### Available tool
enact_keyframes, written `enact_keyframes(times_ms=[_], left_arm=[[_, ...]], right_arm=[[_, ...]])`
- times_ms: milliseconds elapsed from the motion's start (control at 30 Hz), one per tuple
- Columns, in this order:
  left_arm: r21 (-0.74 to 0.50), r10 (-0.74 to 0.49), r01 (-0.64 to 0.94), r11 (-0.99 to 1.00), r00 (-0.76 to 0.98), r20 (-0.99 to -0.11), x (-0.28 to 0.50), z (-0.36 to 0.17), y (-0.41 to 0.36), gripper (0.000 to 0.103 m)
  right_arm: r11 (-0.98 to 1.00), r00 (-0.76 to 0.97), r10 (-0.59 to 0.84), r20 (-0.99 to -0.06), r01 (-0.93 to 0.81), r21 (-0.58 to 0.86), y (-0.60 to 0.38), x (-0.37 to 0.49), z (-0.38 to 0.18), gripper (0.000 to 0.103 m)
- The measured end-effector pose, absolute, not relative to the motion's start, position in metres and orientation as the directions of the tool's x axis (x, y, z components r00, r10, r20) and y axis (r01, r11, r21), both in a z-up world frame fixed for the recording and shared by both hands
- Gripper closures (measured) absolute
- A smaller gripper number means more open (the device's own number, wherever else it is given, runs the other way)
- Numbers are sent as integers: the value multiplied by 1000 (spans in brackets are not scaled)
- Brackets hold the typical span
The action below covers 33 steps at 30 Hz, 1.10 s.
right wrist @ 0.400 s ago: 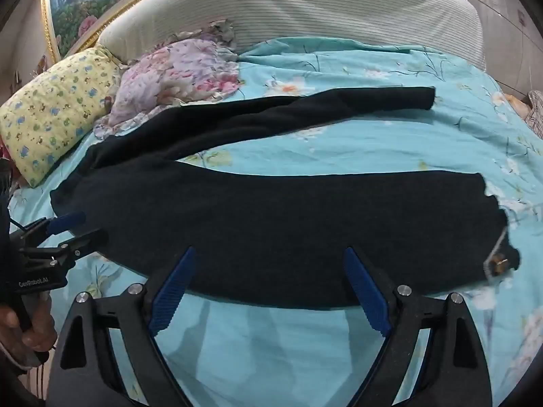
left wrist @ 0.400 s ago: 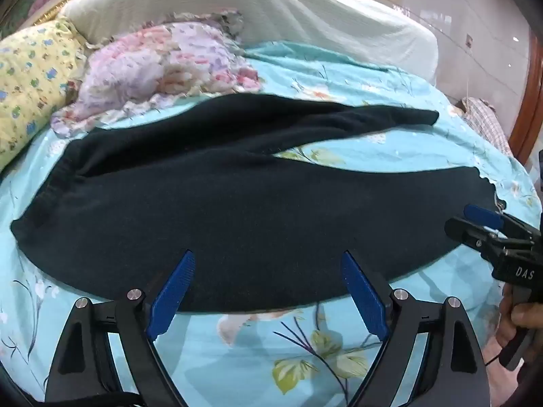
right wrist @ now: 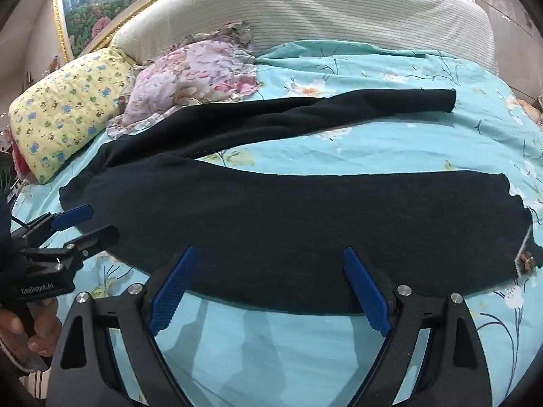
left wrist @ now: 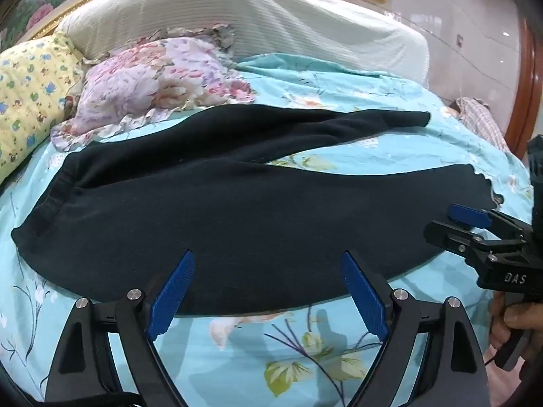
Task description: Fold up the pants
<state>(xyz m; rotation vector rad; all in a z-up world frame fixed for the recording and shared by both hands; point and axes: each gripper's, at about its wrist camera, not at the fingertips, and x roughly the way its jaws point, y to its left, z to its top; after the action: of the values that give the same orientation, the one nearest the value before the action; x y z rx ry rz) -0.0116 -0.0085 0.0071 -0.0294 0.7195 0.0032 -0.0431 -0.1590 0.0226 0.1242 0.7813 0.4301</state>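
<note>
Black pants [left wrist: 244, 210] lie spread flat on the bed, waistband at the left, two legs running right and splayed apart. They also show in the right wrist view [right wrist: 305, 224]. My left gripper [left wrist: 268, 291] is open and empty, hovering over the near edge of the pants by the waist end. It also shows at the left of the right wrist view [right wrist: 86, 222]. My right gripper [right wrist: 268, 291] is open and empty over the near leg's lower edge. It also shows at the right of the left wrist view [left wrist: 441, 220], near the cuff.
A turquoise floral bedsheet [left wrist: 271, 356] covers the bed. A yellow pillow [right wrist: 64, 115] and a pink floral pillow [right wrist: 193, 71] lie at the back left. A white padded headboard [right wrist: 305, 10] stands behind. A tag [right wrist: 524, 261] sits at the near cuff.
Both grippers have shifted slightly; the pants lie as before.
</note>
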Motion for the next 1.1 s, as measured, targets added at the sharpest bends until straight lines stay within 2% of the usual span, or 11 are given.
enact_keyframes(times_ms=[1100], left_arm=[[-35,1,-31,999,754,-657,-5,1,-4,14]], right_arm=[[896,632,444,-635,-332,295,-152,-40,26,14]])
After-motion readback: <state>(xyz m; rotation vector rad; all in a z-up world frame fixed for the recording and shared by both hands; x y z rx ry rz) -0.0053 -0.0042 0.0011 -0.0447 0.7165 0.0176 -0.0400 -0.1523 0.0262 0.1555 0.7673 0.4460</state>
